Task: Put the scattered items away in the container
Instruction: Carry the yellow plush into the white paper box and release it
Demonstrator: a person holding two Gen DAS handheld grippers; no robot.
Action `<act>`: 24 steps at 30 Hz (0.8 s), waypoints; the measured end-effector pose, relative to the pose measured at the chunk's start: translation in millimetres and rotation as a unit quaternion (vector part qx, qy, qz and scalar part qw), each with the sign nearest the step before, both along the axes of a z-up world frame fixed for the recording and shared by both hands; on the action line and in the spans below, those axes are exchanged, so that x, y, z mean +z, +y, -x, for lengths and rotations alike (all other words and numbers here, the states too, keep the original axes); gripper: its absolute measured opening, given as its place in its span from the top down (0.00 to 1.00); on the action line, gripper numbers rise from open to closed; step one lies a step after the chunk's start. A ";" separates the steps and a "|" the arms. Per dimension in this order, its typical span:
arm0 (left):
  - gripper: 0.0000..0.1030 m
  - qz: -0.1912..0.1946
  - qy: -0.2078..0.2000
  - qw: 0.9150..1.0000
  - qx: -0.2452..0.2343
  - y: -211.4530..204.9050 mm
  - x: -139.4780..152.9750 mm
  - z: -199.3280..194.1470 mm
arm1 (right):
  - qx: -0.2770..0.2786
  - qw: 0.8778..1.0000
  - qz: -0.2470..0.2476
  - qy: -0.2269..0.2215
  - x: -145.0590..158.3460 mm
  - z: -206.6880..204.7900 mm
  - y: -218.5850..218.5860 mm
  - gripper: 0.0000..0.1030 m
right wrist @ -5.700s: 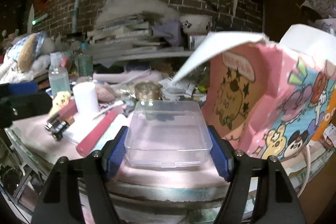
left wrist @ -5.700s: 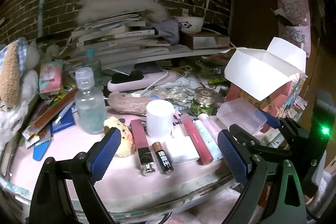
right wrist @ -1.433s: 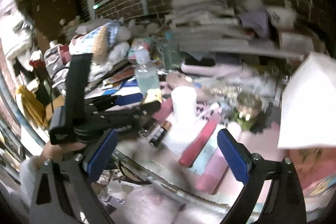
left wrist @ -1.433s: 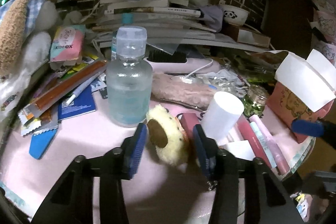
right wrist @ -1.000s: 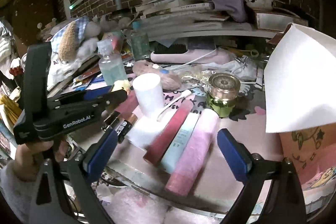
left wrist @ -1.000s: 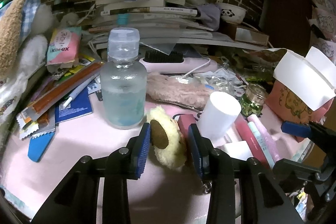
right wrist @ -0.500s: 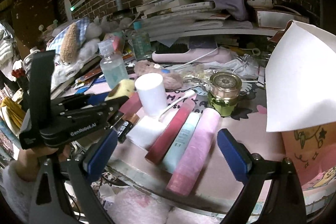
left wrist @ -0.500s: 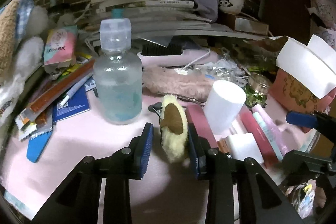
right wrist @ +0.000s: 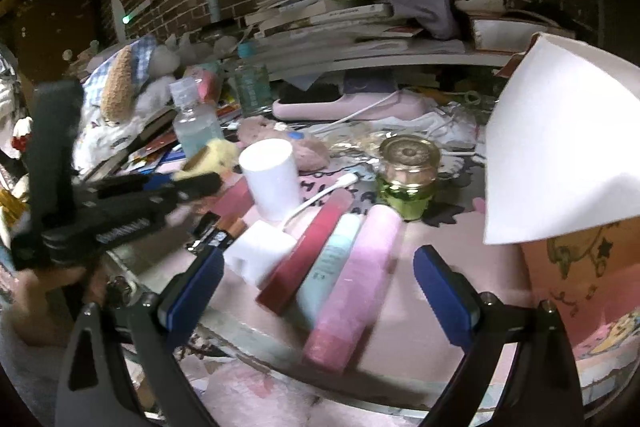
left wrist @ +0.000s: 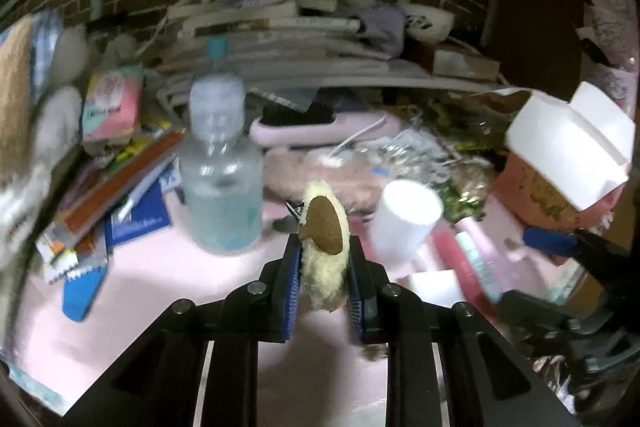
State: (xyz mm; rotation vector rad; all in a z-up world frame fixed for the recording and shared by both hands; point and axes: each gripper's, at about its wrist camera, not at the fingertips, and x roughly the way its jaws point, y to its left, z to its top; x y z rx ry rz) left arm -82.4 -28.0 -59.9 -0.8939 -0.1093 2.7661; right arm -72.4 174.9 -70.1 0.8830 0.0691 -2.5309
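The left gripper (left wrist: 323,281), jaws just closing, clamps the fuzzy yellow hair clip (left wrist: 323,259); the right gripper (right wrist: 318,281) hangs released over the pink tube (right wrist: 354,291).

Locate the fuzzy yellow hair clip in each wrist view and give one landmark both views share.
Left wrist view: the fuzzy yellow hair clip sits at centre, squeezed between the pads of the left gripper.
Right wrist view: the clip is at centre-left, at the tip of the left gripper.
Shared landmark: the white cup, just right of the clip in both views.
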 end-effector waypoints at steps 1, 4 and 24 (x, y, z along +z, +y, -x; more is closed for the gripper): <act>0.85 0.001 0.004 1.000 -0.007 2.9 6.4 -1.2 | -0.004 1.000 -0.002 0.002 0.3 0.0 0.8 0.08; 0.85 0.004 0.016 0.999 -0.033 16.4 28.1 -1.8 | -0.009 1.000 0.005 -0.004 1.1 2.0 4.7 0.08; 0.85 0.032 0.006 0.952 -0.303 184.0 127.9 36.3 | -0.045 0.998 0.034 -0.015 3.1 -3.6 32.6 0.08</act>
